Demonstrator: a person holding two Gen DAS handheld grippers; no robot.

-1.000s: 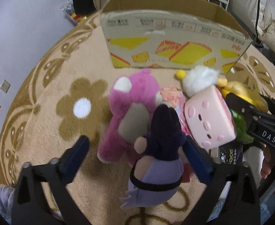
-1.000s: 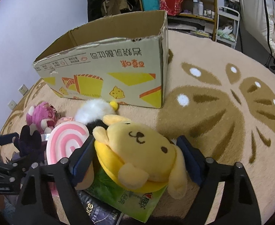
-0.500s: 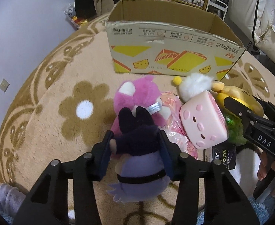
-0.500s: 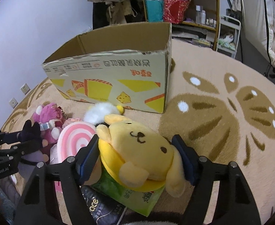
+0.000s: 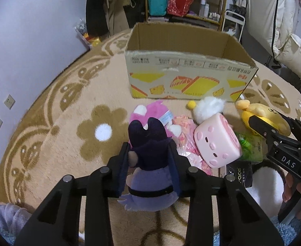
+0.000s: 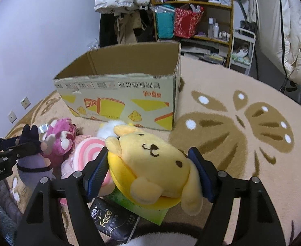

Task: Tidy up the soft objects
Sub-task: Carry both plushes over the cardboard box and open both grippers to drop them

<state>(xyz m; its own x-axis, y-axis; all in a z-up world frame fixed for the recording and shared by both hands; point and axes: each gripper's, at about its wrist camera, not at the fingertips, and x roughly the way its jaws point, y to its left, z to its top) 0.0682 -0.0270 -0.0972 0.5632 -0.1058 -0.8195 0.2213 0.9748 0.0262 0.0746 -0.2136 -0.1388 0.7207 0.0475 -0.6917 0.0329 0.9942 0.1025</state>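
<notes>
My left gripper (image 5: pixel 149 162) is shut on a dark purple plush (image 5: pixel 148 143) and holds it above the rug, in front of the pile. My right gripper (image 6: pixel 150 170) is shut on a yellow dog plush (image 6: pixel 154 162), raised a little over the pile. An open cardboard box (image 5: pixel 189 78) stands behind the pile; it also shows in the right wrist view (image 6: pixel 119 94). On the rug lie a pink bear plush (image 5: pixel 148 110), a pink cube plush (image 5: pixel 218 141) and a white fluffy plush (image 5: pixel 210 106).
A green packet (image 6: pixel 142 209) and a black "Face" tissue pack (image 6: pixel 113 225) lie under the yellow plush. A patterned beige rug (image 5: pixel 68 123) covers the floor. Shelves (image 6: pixel 193 20) and hanging clothes stand behind the box. A wall with sockets is at the left.
Both grippers have closed on their plushes and lifted them. The purple plush and the yellow dog have risen off the pile, and both views now sit higher above the rug.
</notes>
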